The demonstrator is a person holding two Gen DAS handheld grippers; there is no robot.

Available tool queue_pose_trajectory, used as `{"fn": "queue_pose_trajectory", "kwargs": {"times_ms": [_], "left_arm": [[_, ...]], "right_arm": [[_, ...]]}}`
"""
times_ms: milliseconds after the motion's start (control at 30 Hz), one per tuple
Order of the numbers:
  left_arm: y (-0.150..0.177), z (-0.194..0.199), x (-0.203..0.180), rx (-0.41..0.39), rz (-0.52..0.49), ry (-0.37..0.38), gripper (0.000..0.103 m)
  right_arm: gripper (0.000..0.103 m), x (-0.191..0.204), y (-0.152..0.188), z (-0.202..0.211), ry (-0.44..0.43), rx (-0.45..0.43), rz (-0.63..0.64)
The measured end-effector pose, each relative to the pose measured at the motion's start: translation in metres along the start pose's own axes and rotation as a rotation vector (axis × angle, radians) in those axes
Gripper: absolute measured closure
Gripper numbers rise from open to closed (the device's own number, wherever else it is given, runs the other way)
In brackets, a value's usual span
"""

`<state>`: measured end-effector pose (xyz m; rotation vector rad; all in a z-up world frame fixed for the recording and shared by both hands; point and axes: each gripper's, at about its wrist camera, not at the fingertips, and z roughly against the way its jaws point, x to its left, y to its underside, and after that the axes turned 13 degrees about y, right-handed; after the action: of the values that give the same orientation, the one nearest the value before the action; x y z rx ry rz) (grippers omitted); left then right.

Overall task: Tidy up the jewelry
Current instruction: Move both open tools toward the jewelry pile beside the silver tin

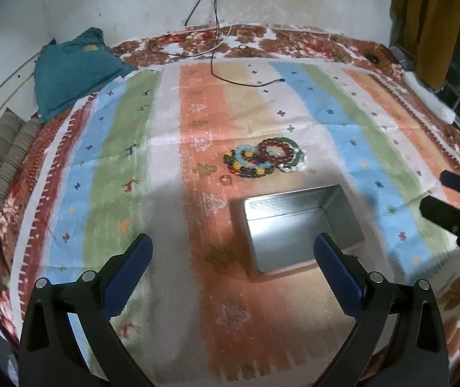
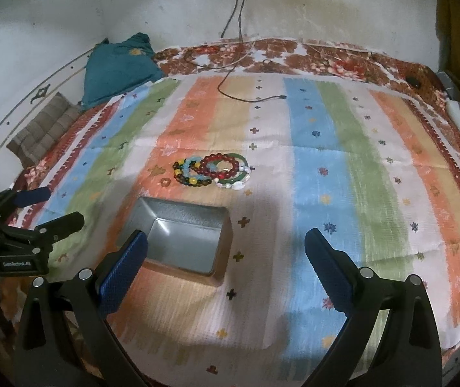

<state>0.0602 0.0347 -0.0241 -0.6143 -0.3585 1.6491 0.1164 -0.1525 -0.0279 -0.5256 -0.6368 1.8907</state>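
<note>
A striped cloth (image 1: 172,148) in orange, blue, green and white bands fills most of both views, laid over a bed with a brown floral cover (image 1: 294,37) that shows along the upper edge. In the upper left of each frame a teal pillow (image 1: 75,67) lies against the wall, with a folded grey-brown striped cloth (image 1: 1,151) below it at the left edge. A dark cable (image 1: 214,51) hangs down the wall at the top centre and ends loose on the striped cloth.

An open metal tin (image 1: 343,222) stands on the cloth just below the centre of the left wrist view, its inside bare; in the right wrist view it sits left of centre (image 2: 178,213).

The left hand-held gripper (image 1: 233,248) fills the bottom of its own view with its blue-padded fingers spread wide and nothing between them; it also shows at the left edge of the right wrist view (image 2: 55,208). The right hand-held gripper (image 2: 226,242) is likewise spread wide and holds nothing, and reaches in at the right edge of the left wrist view (image 1: 436,193).

A heap of beaded bracelets (image 1: 265,158) lies on the cloth above the tin, near it but apart: dark red, green, white and mixed-colour strands overlapping. A small ring (image 1: 225,179) lies just beside the heap, at its lower left.
</note>
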Motion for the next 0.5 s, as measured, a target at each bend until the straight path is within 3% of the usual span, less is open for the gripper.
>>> {"fn": "queue_pose_trajectory", "kwargs": {"times_ms": [500], "left_arm": [[-0.029, -0.034, 0.016, 0.078, 0.014, -0.033, 0.006]], "right_arm": [[0.004, 0.004, -0.037, -0.036, -0.023, 0.057, -0.018]]}}
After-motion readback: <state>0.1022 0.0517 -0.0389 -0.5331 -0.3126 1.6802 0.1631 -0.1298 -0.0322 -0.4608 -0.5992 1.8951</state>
